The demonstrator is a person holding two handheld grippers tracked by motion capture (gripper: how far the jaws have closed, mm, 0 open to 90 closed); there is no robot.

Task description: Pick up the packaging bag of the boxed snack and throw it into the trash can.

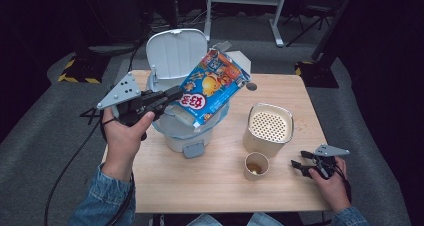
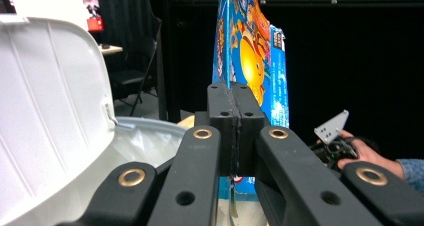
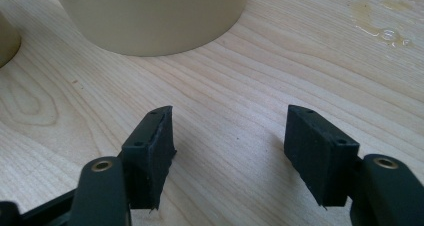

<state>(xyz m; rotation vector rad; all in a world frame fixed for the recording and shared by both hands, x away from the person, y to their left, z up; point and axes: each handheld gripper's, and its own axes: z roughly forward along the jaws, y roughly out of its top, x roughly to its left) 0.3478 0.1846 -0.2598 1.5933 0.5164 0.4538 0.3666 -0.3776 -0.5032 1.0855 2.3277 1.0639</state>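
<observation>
Left gripper [image 1: 172,96] clamped on snack box [image 1: 212,86], held tilted above open bin [image 1: 187,131]. Right gripper [image 3: 227,151] jaws apart, empty, resting on tabletop [image 1: 290,93] right of bin, near canister [image 1: 268,128] and cup [image 1: 256,166]. Risk: thin edge grip may slip, dropping box outside bin rim. Risk: box corner catching upright lid [image 1: 175,51], deflecting fall.

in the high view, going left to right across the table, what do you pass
left hand-held gripper → snack box held over the white bin → beige container → right hand-held gripper
</observation>
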